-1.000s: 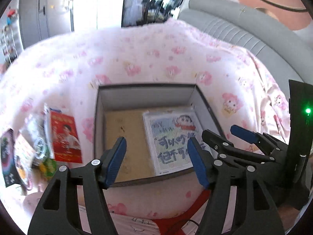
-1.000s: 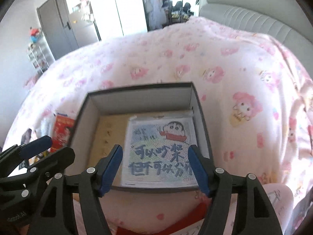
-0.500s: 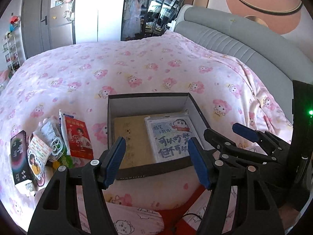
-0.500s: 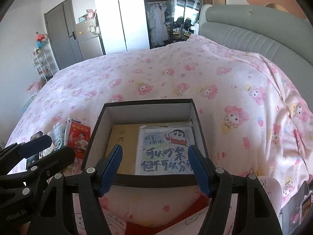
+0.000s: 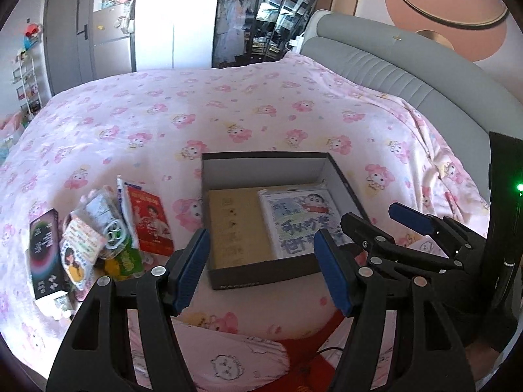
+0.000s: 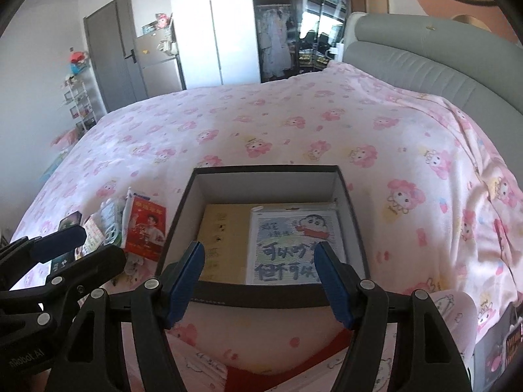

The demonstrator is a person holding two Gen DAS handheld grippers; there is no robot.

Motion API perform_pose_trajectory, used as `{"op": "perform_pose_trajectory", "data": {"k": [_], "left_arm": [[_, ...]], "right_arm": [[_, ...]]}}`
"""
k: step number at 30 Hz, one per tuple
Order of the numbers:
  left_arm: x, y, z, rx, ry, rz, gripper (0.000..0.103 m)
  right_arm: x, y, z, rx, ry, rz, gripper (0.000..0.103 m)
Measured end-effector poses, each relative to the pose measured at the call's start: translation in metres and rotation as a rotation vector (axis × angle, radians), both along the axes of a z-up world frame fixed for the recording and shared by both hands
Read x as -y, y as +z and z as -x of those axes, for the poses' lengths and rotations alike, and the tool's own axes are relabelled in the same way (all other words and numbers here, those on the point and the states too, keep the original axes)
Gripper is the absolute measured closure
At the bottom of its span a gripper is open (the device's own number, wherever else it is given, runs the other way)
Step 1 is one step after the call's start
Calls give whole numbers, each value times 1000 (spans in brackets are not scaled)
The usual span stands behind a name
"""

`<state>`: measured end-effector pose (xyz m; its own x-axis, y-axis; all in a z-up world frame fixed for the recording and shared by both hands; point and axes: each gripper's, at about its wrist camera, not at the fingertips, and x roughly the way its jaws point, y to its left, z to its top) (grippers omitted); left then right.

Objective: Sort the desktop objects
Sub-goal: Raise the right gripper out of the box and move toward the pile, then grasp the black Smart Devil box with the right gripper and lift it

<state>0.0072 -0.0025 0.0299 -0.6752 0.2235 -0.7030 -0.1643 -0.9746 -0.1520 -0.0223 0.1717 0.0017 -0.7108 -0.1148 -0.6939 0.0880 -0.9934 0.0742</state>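
Observation:
A dark open box (image 5: 228, 282) (image 6: 261, 295) rests on the pink bedspread. Inside it lie a yellow booklet (image 5: 237, 228) (image 6: 220, 241) and a cartoon-printed card (image 5: 294, 219) (image 6: 291, 248). Left of the box is a loose heap: a red packet (image 5: 148, 222) (image 6: 145, 230), a black packet (image 5: 42, 251), a printed pouch (image 5: 80, 248) and a green item (image 5: 127, 261). My left gripper (image 5: 261, 271) is open and empty, held back above the box's near wall. My right gripper (image 6: 260, 282) is open and empty too, hovering before the same wall; it also shows at the right (image 5: 372, 215) of the left wrist view.
A grey padded headboard (image 5: 408, 75) (image 6: 425, 62) borders the bed on the right. Wardrobe doors, a grey door and a white shelf rack stand beyond the bed. A red cloth (image 6: 294, 379) lies near the bed's front edge, with more items at the far right (image 6: 503, 336).
Both grippers have pulled back and up from the box, so it looks smaller and more of the bed and room shows. The box's contents have not moved.

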Motion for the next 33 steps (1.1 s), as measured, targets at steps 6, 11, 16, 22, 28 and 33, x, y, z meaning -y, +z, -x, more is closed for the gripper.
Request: {"op": "perform_pose_trajectory", "data": {"k": [6, 11, 16, 22, 28, 33], "left_arm": [[37, -6, -7, 28, 85, -10, 36], [80, -14, -19, 43, 199, -15, 38], [137, -28, -33, 68, 323, -44, 38], [212, -52, -51, 87, 466, -116, 38], [276, -85, -64, 111, 586, -226, 38], [307, -110, -60, 131, 624, -261, 38]], "right_arm": [[37, -5, 5, 29, 93, 16, 36], [87, -15, 15, 67, 223, 18, 36], [151, -25, 20, 107, 357, -2, 37], [231, -43, 27, 182, 521, 19, 41], [309, -71, 34, 259, 670, 10, 41], [346, -93, 42, 301, 718, -5, 51]]}}
